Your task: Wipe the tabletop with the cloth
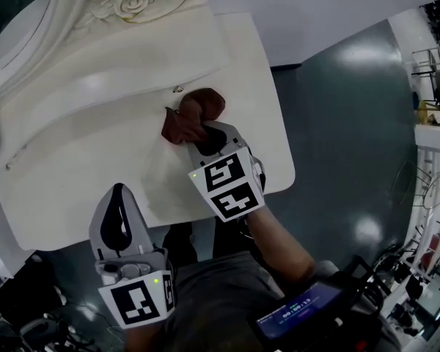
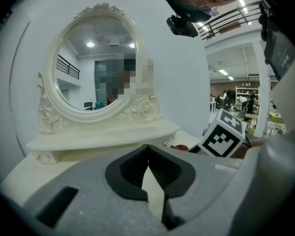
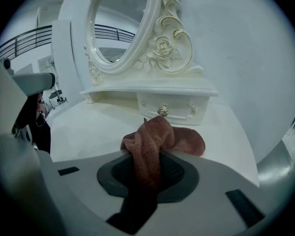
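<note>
- Between the jaws of the right gripper (image 1: 202,136) a fold of the reddish-brown cloth (image 3: 160,137) is pinched, and the jaws are clamped on it.
- Beyond the jaw tips, the rest of the cloth sits in a bunched heap on the white tabletop (image 1: 73,174). It lies towards the table's right side.
- Just behind the heap is a small drawer (image 3: 173,107) with a round metal knob (image 3: 162,111), set under a raised shelf.
- An oval mirror (image 2: 96,65) in a carved cream frame with roses stands on that shelf, against a pale wall.
- The left gripper (image 1: 118,196) is well apart from the cloth, over the table's front edge. Its jaw tips are pressed together with nothing between them.
- From the left gripper view, the right gripper's marker cube (image 2: 222,136) shows to the right, low over the tabletop.
- Grey-green floor (image 1: 352,123) lies to the right of the table.
</note>
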The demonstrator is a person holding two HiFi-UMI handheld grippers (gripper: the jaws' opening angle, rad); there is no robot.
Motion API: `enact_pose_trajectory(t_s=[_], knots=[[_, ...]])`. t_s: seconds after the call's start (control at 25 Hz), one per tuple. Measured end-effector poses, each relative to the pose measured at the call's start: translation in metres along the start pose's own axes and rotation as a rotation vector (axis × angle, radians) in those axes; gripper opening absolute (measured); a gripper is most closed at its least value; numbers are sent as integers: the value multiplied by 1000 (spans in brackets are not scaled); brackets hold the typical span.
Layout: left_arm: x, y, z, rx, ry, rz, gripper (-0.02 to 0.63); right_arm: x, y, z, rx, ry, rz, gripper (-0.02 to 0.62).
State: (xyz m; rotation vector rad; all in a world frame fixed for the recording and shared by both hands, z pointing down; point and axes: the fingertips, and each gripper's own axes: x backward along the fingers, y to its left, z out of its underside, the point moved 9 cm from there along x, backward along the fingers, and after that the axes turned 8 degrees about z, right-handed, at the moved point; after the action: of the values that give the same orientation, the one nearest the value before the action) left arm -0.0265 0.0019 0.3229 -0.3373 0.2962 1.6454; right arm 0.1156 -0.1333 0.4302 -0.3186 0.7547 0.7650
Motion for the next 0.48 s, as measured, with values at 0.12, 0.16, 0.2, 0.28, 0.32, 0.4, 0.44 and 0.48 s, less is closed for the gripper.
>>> enact_pose_trajectory(t_s=[0.12, 0.16, 0.2, 0.28, 0.32, 0.4, 0.44, 0.48], knots=[[-6, -11, -8, -11, -1, 26, 14, 7, -12, 1, -23, -3, 18, 80], [-10, -17, -9, -16, -2, 35, 14, 9, -19, 4, -31, -3, 25, 80], [-14, -23, -10, -20, -2, 44, 14, 11, -27, 7, -40, -4, 32, 80], [-23, -36, -12, -29, -1, 60, 14, 15, -44, 13, -60, -5, 47, 80], [-27, -43, -14, -33, -1, 69, 14, 17, -51, 16, -70, -5, 54, 80], [-36, -59, -18, -41, 0, 90, 14, 24, -68, 22, -83, -6, 66, 80], [-40, -67, -20, -46, 0, 101, 14, 27, -77, 26, -88, -7, 74, 80], [-44, -75, -22, -52, -2, 110, 14, 31, -86, 29, -94, -8, 83, 80]])
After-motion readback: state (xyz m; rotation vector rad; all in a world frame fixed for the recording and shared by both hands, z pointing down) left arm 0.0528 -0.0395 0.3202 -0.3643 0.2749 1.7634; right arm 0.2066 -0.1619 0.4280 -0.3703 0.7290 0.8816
